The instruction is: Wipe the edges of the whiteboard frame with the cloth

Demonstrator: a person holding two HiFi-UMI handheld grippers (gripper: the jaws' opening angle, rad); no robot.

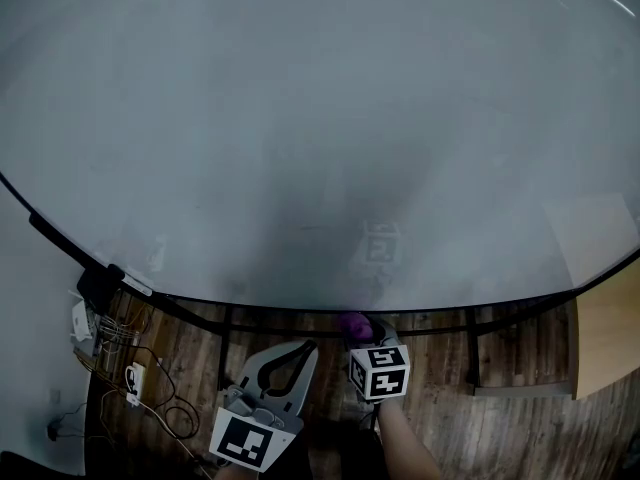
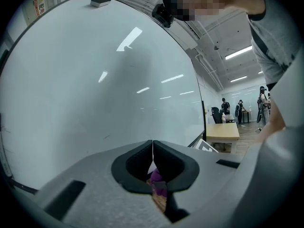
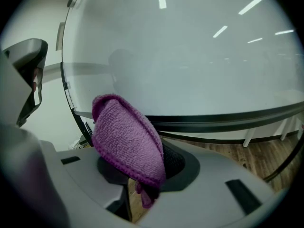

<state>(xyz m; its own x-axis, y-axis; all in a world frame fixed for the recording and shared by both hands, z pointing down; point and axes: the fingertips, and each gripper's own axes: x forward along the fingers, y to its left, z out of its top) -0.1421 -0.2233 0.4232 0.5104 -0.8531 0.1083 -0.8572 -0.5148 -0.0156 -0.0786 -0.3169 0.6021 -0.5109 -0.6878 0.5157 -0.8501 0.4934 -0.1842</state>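
at the bottom of the head view, right of centre, the right gripper (image 1: 374,335) is clamped on a folded purple cloth (image 3: 124,139). the fold stands up out of its jaws, and a loose end hangs below them. just left of it, the left gripper (image 1: 300,354) has its jaws pressed together with nothing between them. a scrap of purple shows through the gap below its tips in its own view, probably that same cloth beyond. in the head view the cloth sits right at the dark lower edge of the whiteboard frame (image 3: 228,123), though actual contact cannot be made out. under the frame is a wooden floor (image 1: 520,353), with tangled cables (image 1: 150,393) at lower left and a pale desk (image 1: 606,330) at the right edge. the whiteboard (image 1: 320,128) fills the upper frame.
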